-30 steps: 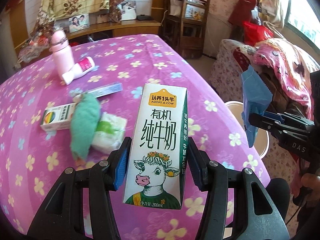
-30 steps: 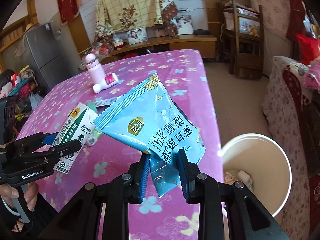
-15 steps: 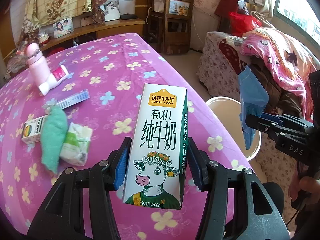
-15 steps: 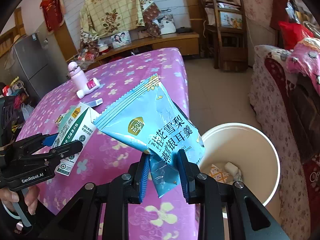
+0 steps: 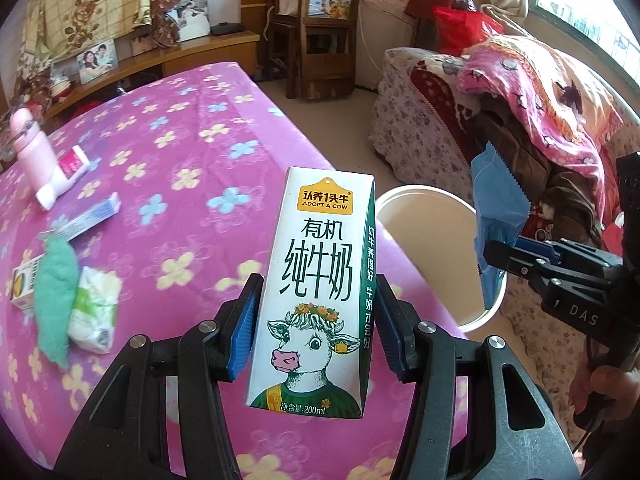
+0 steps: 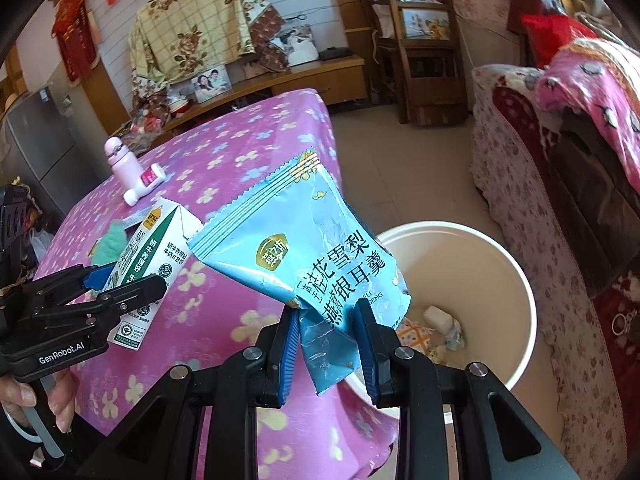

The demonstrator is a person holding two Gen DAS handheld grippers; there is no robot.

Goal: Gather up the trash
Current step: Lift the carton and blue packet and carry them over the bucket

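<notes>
My left gripper [image 5: 316,320] is shut on an upright white milk carton [image 5: 320,280] with a cow picture, held above the right edge of the pink flowered table [image 5: 168,168]. The carton also shows in the right wrist view [image 6: 148,264]. My right gripper [image 6: 330,344] is shut on a blue snack bag [image 6: 308,248], held over the near rim of a cream round trash bin [image 6: 516,280] on the floor beside the table. The bin [image 5: 424,232] holds several scraps. The bag also shows in the left wrist view [image 5: 500,208].
On the table lie a pink bottle [image 5: 30,152], a white tube [image 5: 64,180], a thin blue box [image 5: 92,216], a green cloth [image 5: 54,284], a tissue pack [image 5: 96,304] and a small box [image 5: 22,284]. A sofa with blankets [image 5: 520,92] stands right of the bin.
Both grippers have moved right, off the table's middle toward the bin. The bin now sits closer and larger in both views, with the bag over its rim.
</notes>
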